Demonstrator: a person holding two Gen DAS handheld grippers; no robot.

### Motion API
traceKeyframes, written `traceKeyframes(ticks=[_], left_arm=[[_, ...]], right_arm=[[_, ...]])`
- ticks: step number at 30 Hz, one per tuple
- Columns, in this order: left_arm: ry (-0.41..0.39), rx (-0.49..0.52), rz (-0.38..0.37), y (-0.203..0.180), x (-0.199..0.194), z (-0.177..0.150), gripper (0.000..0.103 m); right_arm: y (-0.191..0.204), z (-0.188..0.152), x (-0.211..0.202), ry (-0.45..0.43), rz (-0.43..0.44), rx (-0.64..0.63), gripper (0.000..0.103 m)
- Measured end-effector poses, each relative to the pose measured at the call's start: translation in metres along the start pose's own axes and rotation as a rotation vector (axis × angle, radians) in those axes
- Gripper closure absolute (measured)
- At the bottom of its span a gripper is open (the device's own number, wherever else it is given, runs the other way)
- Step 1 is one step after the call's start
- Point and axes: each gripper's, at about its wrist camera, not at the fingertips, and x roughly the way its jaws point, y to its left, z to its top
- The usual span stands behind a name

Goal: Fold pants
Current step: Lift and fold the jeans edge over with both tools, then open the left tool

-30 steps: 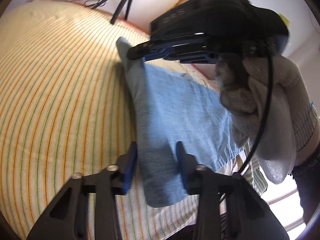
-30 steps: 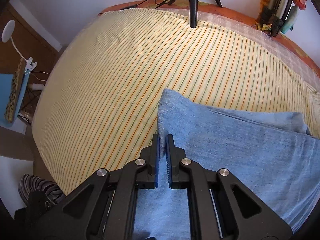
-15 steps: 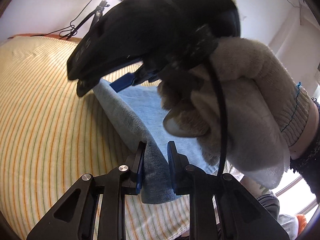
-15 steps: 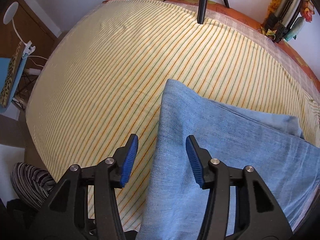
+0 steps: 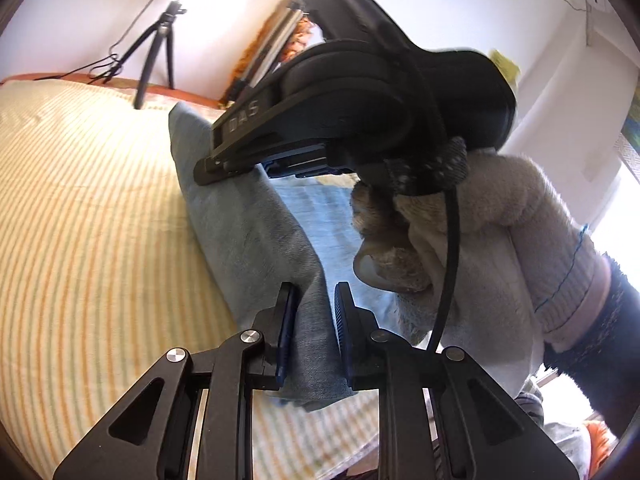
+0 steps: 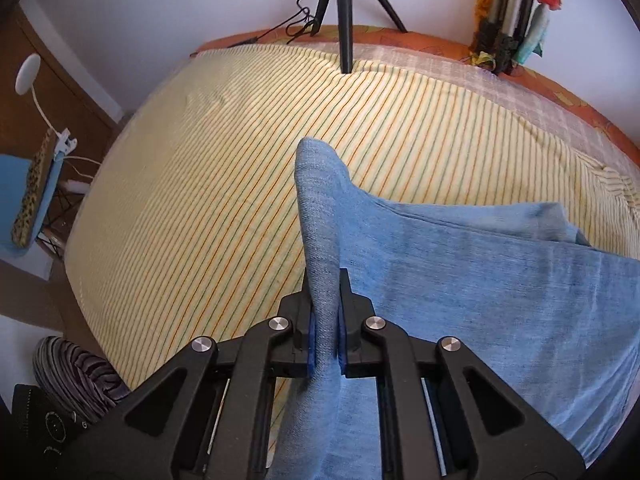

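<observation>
Pants (image 6: 460,280) lie on the striped bed (image 6: 200,200), one edge pinched by both tongs: right tongs (image 6: 325,312) closing on denim, left tongs (image 5: 314,320) gripping it. Lifting both evenly should keep the fold straight.

bed (image 6: 240,168): yellow striped sheet | on it: blue pants (image 6: 480,272), tripod (image 6: 344,12) at far edge

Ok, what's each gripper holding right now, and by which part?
Both hold the blue pants along one folded edge. The right gripper is closing on a raised ridge of that edge; the left gripper pinches it nearer the corner.
</observation>
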Motion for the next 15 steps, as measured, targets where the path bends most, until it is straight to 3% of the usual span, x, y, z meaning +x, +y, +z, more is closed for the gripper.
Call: traceKeyframes(ticks=[7,15], left_arm=[[-0.002,-0.010,-0.083,-0.023,0.024,0.012,0.085],[0.012,0.040,-0.179,-0.066,0.075,0.031,0.087]], right_arm=[[-0.053,-0.014,-0.042,-0.098,0.040,0.097,0.095],[-0.116,-0.029,-0.084,-0.159,-0.012,0.146,0.096]])
